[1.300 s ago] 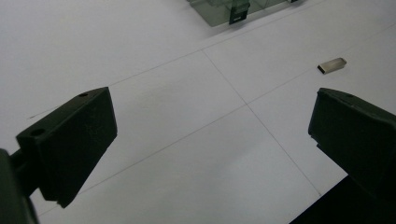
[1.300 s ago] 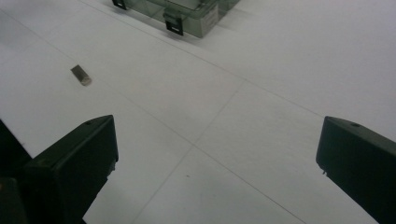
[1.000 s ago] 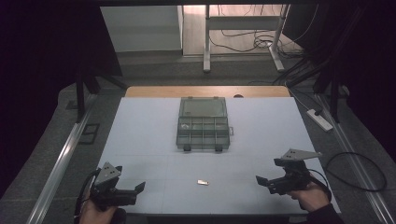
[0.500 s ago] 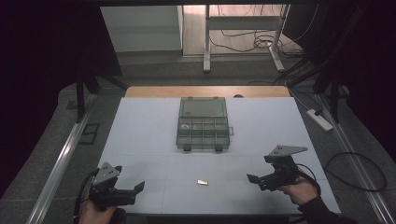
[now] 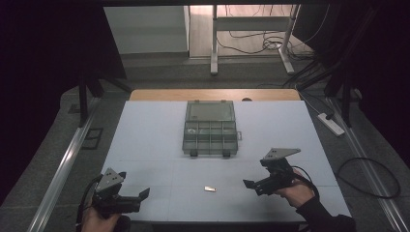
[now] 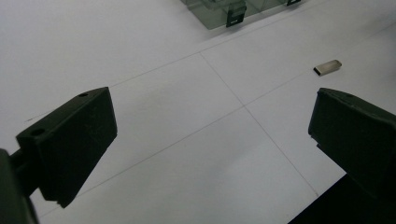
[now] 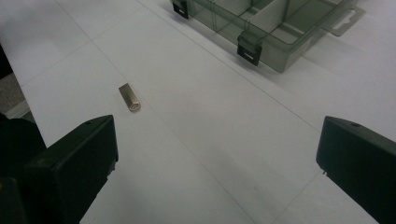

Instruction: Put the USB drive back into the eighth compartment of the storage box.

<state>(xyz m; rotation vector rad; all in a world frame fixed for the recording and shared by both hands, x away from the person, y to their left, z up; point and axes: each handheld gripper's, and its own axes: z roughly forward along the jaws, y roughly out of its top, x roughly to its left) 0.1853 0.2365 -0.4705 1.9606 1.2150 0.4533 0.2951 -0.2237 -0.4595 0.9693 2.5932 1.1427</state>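
Observation:
A small silver metal piece (image 5: 210,188) lies flat on the white table (image 5: 145,140), near the front edge. In the right gripper view the same piece (image 7: 129,97) rests left of centre, ahead of the jaws. The left gripper view has that piece (image 6: 327,67) at its upper right. My right gripper (image 5: 252,185) hovers open to the right of the piece, jaws pointing left toward it. At the front left corner my left gripper (image 5: 144,195) is open and holds nothing. A clear compartment box (image 5: 211,127) stands open mid-table.
The box's black latches (image 7: 248,48) face the front edge. Thin seam lines cross the table top. A wooden strip (image 5: 212,94) borders the far edge. Beyond it stand desk legs and cables on the floor. A power strip (image 5: 330,123) lies off the table's right side.
My right gripper has moved left and slightly forward, closing the distance to the silver piece. The left gripper has stayed almost still.

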